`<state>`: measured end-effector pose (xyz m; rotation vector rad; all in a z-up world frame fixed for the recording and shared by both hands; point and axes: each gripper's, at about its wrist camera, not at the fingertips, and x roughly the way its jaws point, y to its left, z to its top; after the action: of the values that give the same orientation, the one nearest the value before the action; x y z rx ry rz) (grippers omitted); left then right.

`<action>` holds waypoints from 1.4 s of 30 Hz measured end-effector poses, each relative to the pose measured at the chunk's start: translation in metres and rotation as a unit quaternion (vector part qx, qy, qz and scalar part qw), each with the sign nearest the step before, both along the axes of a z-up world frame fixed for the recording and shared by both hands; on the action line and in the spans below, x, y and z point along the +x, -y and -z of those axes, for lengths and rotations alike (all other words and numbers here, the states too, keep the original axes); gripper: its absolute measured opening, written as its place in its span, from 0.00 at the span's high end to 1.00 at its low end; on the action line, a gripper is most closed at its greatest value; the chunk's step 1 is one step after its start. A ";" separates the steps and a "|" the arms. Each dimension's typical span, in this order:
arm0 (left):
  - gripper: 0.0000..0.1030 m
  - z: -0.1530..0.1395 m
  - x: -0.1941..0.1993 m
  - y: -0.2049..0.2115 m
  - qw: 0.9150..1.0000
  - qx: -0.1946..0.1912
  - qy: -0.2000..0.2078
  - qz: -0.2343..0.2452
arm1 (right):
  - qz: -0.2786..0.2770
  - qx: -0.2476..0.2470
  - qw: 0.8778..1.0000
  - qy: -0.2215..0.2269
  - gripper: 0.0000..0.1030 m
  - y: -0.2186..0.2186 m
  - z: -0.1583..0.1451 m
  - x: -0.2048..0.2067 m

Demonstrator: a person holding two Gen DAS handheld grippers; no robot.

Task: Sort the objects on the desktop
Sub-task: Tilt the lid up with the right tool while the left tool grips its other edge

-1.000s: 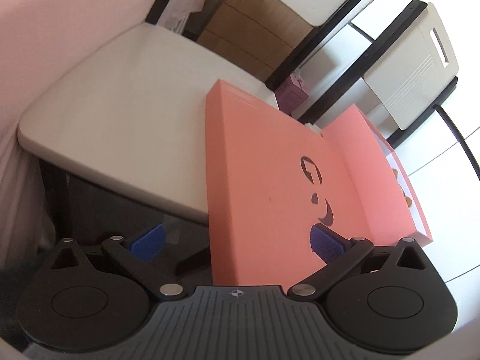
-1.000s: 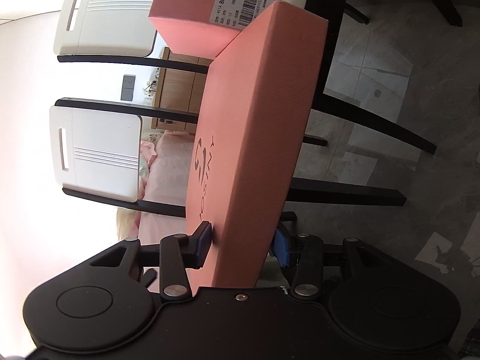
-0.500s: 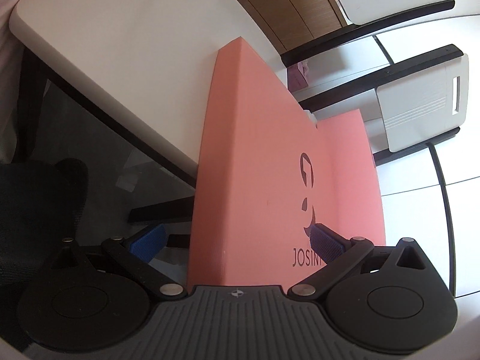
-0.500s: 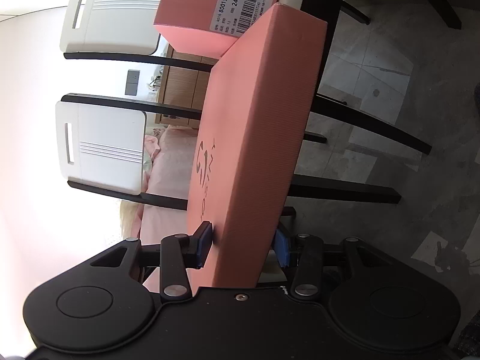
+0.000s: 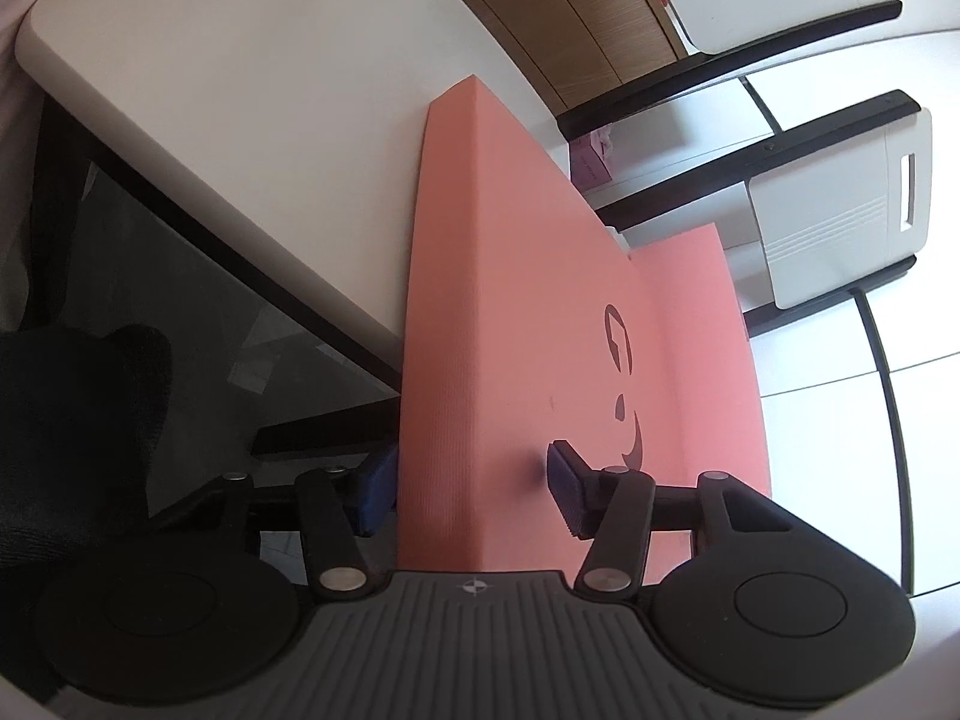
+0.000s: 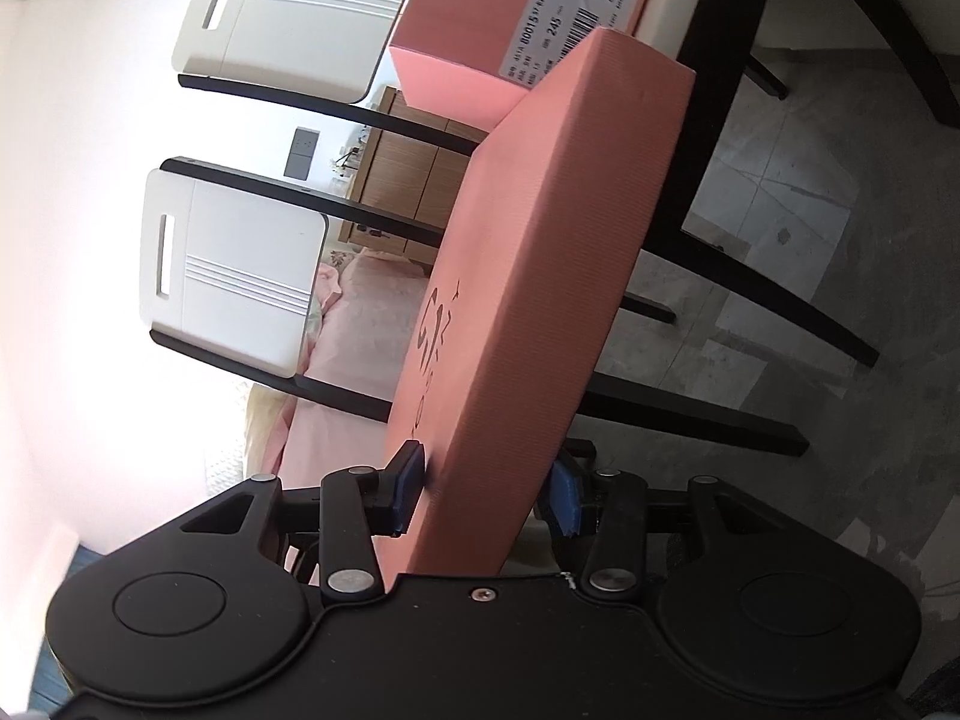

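A salmon-pink shoebox lid with a dark logo is held up between both grippers, its far end over the white table. My left gripper is shut on the lid's near edge, one blue pad on the side wall and the other on the top face. In the right wrist view the lid stands on edge, and my right gripper is shut on it, with a blue pad on each face. Beyond it sits the pink box base with a barcode label.
White-backed chairs with black frames stand beyond the table. A wooden cabinet and a small purple box lie further back. A dark chair is at the lower left. Grey floor lies below the table's black legs.
My left gripper's jaws have closed from wide open onto the lid's edge, and that view has rolled somewhat. The right gripper keeps its grip on the lid.
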<state>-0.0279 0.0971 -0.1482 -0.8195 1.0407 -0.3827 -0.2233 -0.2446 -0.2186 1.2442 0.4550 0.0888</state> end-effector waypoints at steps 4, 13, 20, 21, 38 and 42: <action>0.44 -0.011 -0.008 0.005 0.998 0.037 0.046 0.002 | -0.002 -0.023 1.000 0.019 0.55 -0.003 -0.009 0.000; 0.77 -0.063 -0.042 0.032 0.957 0.172 0.232 -0.005 | 0.001 -0.086 0.994 0.074 0.55 -0.002 -0.031 -0.005; 0.74 -0.049 -0.033 0.012 0.982 0.078 0.172 -0.022 | -0.001 -0.057 0.997 0.051 0.56 0.007 -0.020 -0.002; 0.74 -0.045 -0.031 0.008 0.984 0.061 0.163 -0.027 | -0.002 -0.057 0.997 0.049 0.56 0.008 -0.020 -0.001; 0.07 -0.021 -0.017 0.001 0.997 -0.009 0.078 -0.021 | -0.004 -0.050 0.997 0.053 0.56 0.007 -0.023 0.001; 0.08 -0.007 -0.009 0.002 0.999 -0.021 0.039 -0.019 | -0.003 -0.049 0.997 0.057 0.56 0.008 -0.024 -0.001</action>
<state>-0.0368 0.0953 -0.1416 -0.8553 0.9449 -0.4023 -0.2240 -0.2522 -0.1951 1.1346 0.3597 0.1397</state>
